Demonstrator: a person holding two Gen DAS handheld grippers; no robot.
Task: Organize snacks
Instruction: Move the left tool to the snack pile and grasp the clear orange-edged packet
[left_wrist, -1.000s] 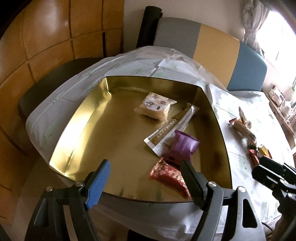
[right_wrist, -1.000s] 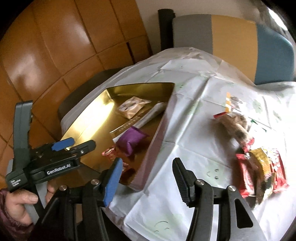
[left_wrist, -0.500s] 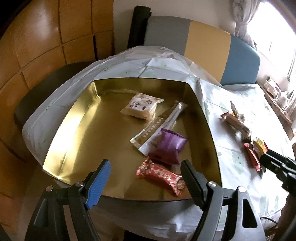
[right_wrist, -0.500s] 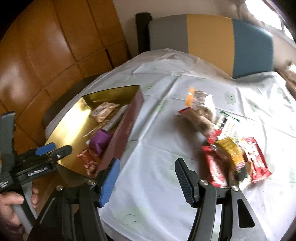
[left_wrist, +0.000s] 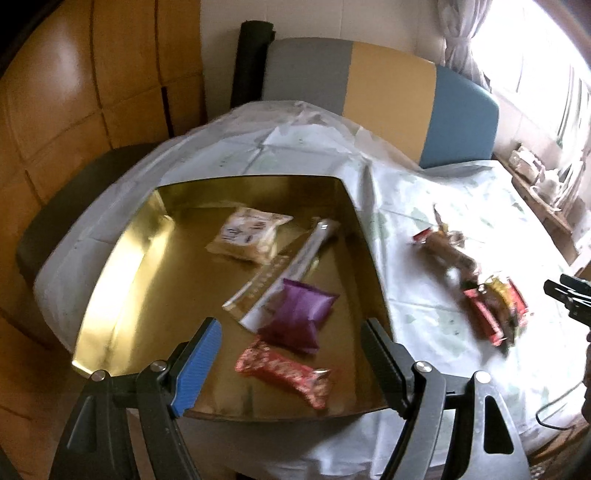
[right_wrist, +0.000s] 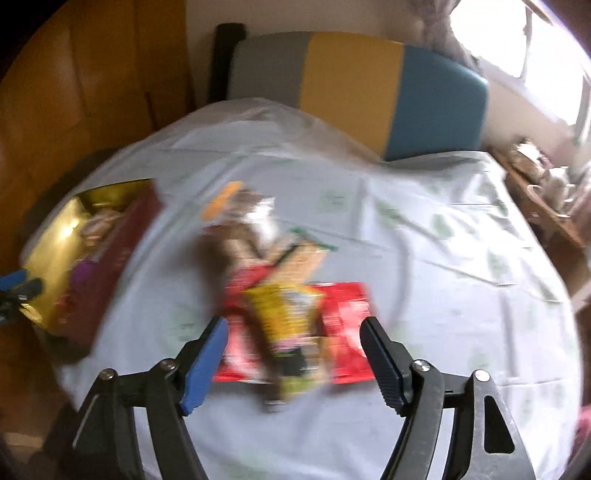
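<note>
Your right tongs (right_wrist: 293, 363) are opening, empty, over the snack pile (right_wrist: 284, 306); your left tongs (left_wrist: 291, 363) gape empty above the gold box (left_wrist: 122, 266).

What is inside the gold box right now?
In the gold box: a pale packet, a long clear sachet, a purple pouch partly covering it, a red bar.

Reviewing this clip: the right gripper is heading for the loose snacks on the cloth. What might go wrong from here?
1. The snack pile overlaps, yellow packet over red ones, so the opening right gripper, nothing between its jaws, may take several or slip off.
2. The tablecloth is creased; low fingers could snag it.
3. The gold box reaches the table's near edge; a nudge from the left gripper might tip it.
</note>
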